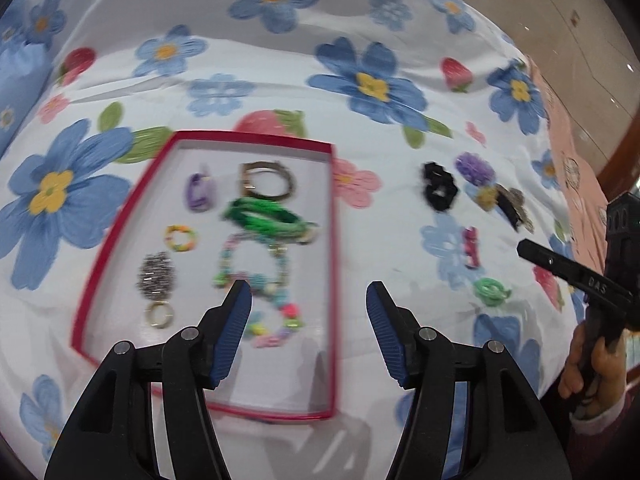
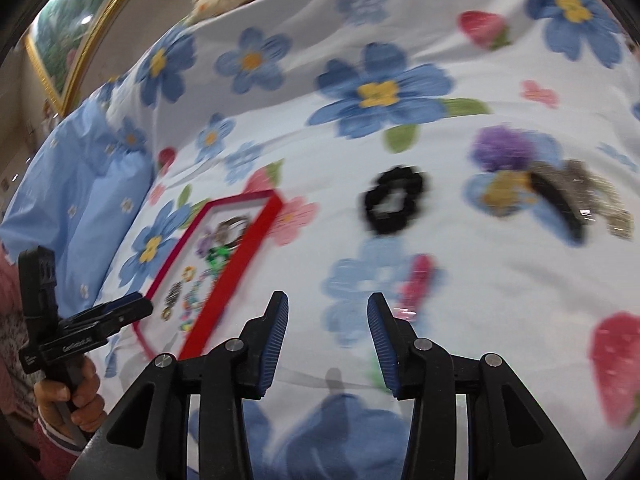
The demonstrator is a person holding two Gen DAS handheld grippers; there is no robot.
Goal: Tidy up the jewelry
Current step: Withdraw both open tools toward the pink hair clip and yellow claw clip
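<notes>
Red tray (image 1: 120, 240) at 9 o'clock, already holding green bracelet (image 1: 268, 216), bead necklace (image 1: 256, 280), rings. Still outside at 3 o'clock: black scrunchie (image 1: 440, 186), purple scrunchie (image 1: 476, 168), pink clip (image 1: 471, 247), green ring (image 1: 491, 291). Left gripper (image 1: 308, 312) and right gripper (image 2: 328, 328) both released, empty.

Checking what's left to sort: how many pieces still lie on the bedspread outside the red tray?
5: black scrunchie, purple piece, glittery clip, pink clip, green piece. Blur may hide more.
</notes>
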